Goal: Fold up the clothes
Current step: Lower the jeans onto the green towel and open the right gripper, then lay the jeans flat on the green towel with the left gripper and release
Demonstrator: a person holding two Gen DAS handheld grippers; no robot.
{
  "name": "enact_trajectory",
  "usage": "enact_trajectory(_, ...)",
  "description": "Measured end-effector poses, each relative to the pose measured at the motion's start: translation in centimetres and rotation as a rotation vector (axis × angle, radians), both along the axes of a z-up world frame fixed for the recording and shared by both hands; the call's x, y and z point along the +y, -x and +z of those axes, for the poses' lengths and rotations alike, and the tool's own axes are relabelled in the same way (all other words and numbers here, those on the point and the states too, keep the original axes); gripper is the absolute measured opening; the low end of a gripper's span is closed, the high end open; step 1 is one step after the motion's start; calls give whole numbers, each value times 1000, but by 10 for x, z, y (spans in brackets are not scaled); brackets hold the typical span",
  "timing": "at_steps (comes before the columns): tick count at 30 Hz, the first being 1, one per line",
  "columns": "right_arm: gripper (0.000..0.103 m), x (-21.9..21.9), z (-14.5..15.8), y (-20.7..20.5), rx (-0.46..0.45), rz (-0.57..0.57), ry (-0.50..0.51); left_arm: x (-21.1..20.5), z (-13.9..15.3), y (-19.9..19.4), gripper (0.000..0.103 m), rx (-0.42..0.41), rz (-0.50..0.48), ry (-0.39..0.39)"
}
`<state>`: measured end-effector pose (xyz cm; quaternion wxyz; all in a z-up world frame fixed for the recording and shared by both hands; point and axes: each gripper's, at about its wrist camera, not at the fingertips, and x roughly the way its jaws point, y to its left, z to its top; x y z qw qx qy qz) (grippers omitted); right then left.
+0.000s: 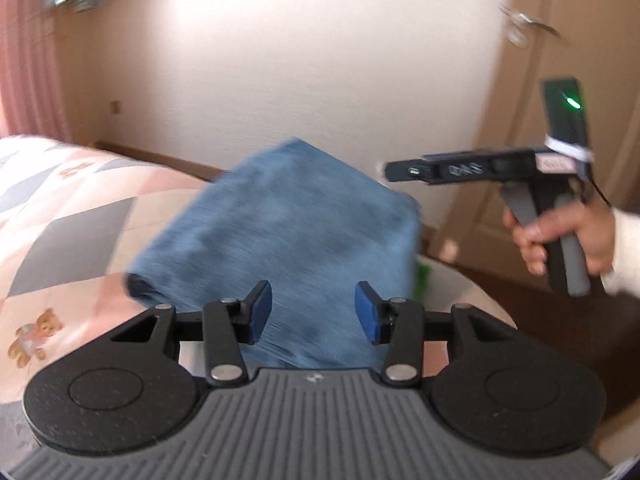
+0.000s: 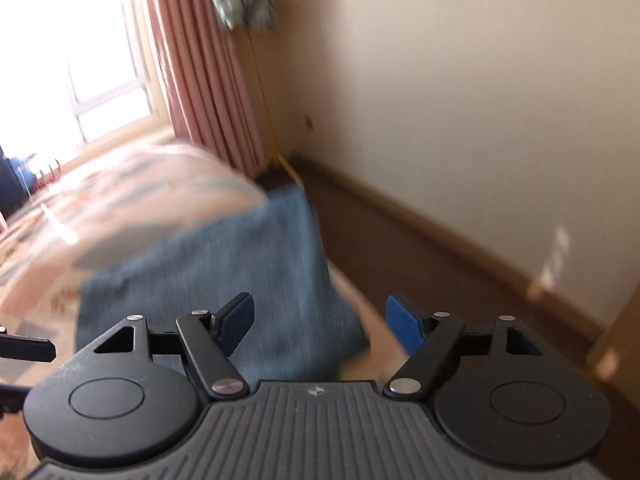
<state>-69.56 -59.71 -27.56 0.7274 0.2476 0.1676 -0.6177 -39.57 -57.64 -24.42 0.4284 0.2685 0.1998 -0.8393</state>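
A folded blue denim garment (image 1: 280,220) lies on the bed's quilt (image 1: 72,208), near its corner. My left gripper (image 1: 313,314) hovers over the garment's near edge, its blue pads apart and not pressing the cloth. In the left wrist view a hand (image 1: 560,240) holds the right gripper (image 1: 390,170) side on, above the garment's right corner. In the right wrist view the same garment (image 2: 224,272) is blurred, and my right gripper (image 2: 320,324) stands wide open above its near right corner with nothing clamped.
The quilt is a pink and grey patchwork with a teddy bear print (image 1: 34,338). A small green thing (image 1: 424,276) peeks out beside the garment. Beyond the bed are dark floor (image 2: 400,240), a cream wall, a door (image 1: 580,40) and pink curtains (image 2: 200,80).
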Motion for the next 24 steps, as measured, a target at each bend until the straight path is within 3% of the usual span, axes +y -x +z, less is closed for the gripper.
enact_trajectory(3, 72, -18, 11, -10, 22, 51, 39, -29, -7, -4, 38, -23, 80, -4)
enact_trajectory(7, 45, -42, 0, -27, 39, 119, 42, -56, -14, -10, 37, -35, 126, 14)
enact_trajectory(9, 40, -48, -14, -29, 34, 129, 14, -67, -28, -12, 37, -60, 133, -15)
enact_trajectory(11, 40, -53, -33, -30, 36, 126, -33, -69, -37, -12, 37, -81, 135, -31)
enact_trajectory(14, 39, -47, -51, -19, -35, 98, -28, -57, -30, -7, 36, -92, 144, -36)
enact_trajectory(19, 40, -35, -26, -18, -85, 78, -18, -3, -3, 3, 34, 10, 84, -67)
enact_trajectory(24, 40, 4, -7, -25, -63, 109, 3, 23, -28, 29, 35, -28, 56, -148)
